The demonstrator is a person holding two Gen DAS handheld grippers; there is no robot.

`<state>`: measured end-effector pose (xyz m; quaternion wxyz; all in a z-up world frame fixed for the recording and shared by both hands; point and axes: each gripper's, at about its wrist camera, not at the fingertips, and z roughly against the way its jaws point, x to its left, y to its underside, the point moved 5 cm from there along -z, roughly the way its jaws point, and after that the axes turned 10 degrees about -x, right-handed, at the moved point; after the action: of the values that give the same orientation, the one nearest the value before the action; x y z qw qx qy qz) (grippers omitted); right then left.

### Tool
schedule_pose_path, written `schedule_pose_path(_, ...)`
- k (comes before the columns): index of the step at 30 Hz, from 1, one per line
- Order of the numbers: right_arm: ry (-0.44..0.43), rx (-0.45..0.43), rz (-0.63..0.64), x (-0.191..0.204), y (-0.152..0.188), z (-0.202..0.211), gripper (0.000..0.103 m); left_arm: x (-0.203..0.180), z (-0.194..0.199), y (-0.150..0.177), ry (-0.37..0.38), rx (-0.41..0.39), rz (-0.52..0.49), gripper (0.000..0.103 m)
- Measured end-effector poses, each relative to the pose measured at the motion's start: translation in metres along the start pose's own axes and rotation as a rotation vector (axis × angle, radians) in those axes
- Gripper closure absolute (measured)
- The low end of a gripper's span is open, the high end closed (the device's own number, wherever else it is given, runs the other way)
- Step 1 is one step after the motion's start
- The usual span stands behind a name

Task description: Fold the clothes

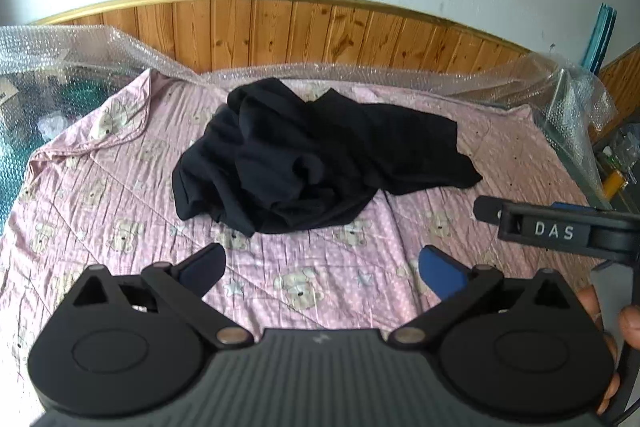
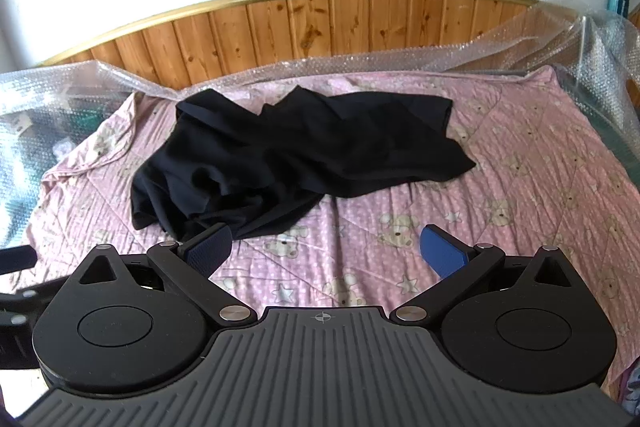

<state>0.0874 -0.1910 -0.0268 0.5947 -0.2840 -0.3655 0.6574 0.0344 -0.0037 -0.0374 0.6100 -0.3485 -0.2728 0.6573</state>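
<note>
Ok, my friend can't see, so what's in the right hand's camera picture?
A crumpled black garment lies in a heap on a pink teddy-bear quilt. The right gripper hovers in front of it, open and empty. Behind are bubble wrap, a wooden headboard and a white wall.

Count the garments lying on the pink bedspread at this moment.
1: a black garment crumpled in one heap mid-bedspread, ahead of both open grippers, the left gripper and the right gripper. A second piece could be hidden inside the heap; I cannot tell.
</note>
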Motion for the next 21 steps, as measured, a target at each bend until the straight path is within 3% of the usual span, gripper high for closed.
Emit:
schedule_pose_path(10,-0.003,-0.001,-0.001,-0.001,0.003,-0.008,0.002,0.007,-0.014,-0.002,-0.031,0.012,-0.053,0.000)
schedule_pose_path(21,-0.005,0.006,0.007,-0.001,0.001,-0.016,0.002,0.011,-0.026,0.002,-0.015,0.062,-0.040,0.000)
